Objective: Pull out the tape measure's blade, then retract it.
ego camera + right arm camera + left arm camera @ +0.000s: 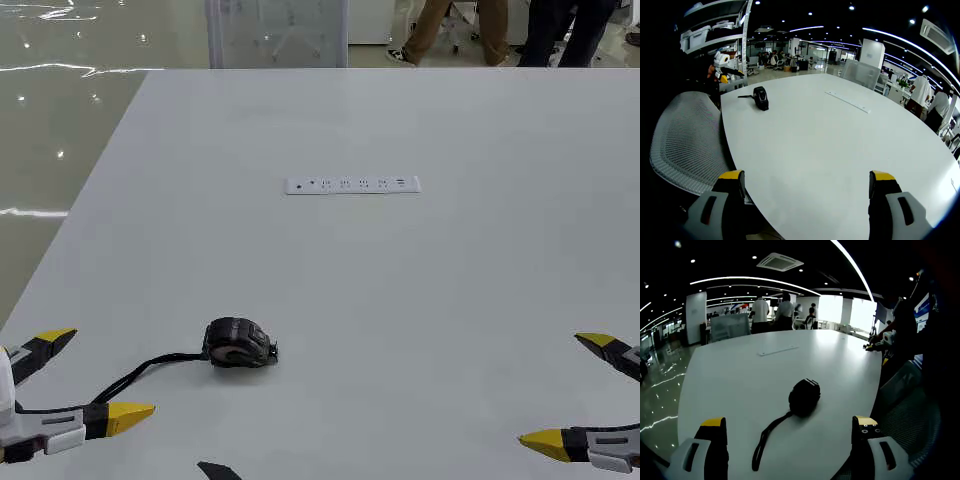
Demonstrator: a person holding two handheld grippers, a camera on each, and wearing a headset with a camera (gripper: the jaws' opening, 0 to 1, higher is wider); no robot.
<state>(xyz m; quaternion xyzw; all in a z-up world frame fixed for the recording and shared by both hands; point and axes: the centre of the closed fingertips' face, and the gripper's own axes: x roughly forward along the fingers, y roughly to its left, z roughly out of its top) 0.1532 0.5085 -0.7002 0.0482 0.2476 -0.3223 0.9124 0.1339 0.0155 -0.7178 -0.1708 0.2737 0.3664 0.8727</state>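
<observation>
A black tape measure [239, 343] lies on the white table [380, 280] near its front edge, its black wrist strap [140, 372] trailing to the left. No blade shows outside the case. My left gripper [90, 378] hovers open at the lower left, just left of the strap. In the left gripper view the tape measure [805, 396] sits ahead between the open jaws, apart from them. My right gripper [585, 390] is open at the lower right, far from the tape measure [760, 97], with nothing between its fingers.
A white power strip [352, 185] lies flat in the middle of the table. A grey mesh chair [682, 145] stands at the table's near edge. People stand beyond the far edge [470, 30]. A glossy floor lies to the left.
</observation>
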